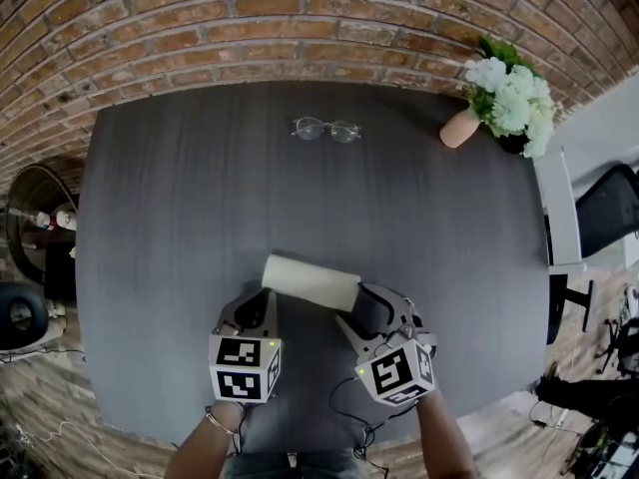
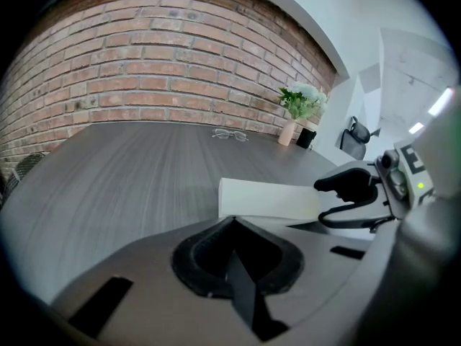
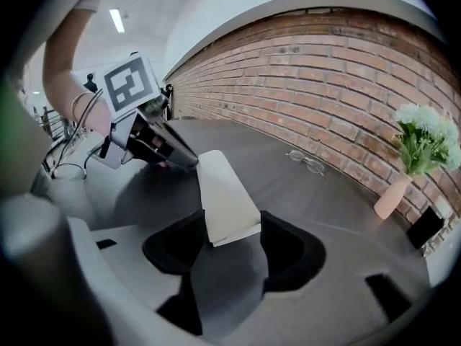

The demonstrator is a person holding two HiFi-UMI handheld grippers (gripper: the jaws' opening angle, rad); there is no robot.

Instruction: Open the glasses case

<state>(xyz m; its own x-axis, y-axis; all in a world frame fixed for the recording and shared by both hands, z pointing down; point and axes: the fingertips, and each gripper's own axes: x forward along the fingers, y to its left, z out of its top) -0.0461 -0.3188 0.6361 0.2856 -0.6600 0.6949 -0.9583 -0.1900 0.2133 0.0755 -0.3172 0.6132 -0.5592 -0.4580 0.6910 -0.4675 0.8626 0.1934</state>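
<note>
Glasses case (image 1: 310,280) of smooth cream material, long and flat-sided, lies on the dark grey wood-grain table (image 1: 180,198) near its front edge, set slightly askew between the two hand-held grippers. The left gripper (image 1: 258,309) has its jaws brought together with nothing between them. Its tip sits right at the case's left end, but whether it touches cannot be told. The right gripper (image 1: 361,305) has its jaws standing wide apart. In the right gripper view the near end of the case (image 3: 225,193) lies in the gap between the two black pads (image 3: 288,247), which are not clamped on it. Both grippers slope down toward the tabletop. Far across the table, well apart from the case, rest thin wire-rimmed spectacles (image 1: 326,129). A peach-coloured vase (image 1: 460,128) of white flowers (image 1: 514,93) stands at the far right corner, in front of the red brick wall (image 1: 200,28).
</note>
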